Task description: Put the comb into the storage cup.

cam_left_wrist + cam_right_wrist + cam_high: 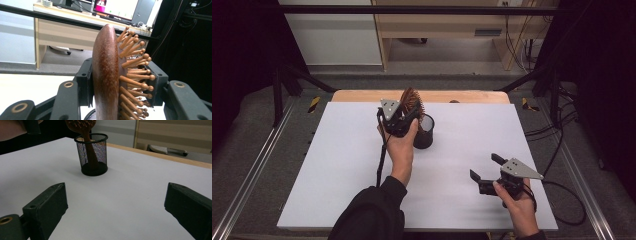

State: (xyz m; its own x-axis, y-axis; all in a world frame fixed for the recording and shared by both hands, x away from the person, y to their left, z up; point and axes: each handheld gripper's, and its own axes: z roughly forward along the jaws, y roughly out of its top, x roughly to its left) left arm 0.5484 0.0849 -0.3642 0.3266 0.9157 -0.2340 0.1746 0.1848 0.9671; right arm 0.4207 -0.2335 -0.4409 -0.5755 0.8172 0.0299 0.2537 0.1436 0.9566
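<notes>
My left gripper (404,116) is clamped on the head of the one wooden hairbrush (106,75), its pads pressing the smooth back on one side and the pegs on the other. The brush's handle stands inside the single black mesh cup (92,155) at the far middle of the white table (337,165). My right gripper (486,169) hovers near the table's right front, jaws spread wide, nothing between them.
</notes>
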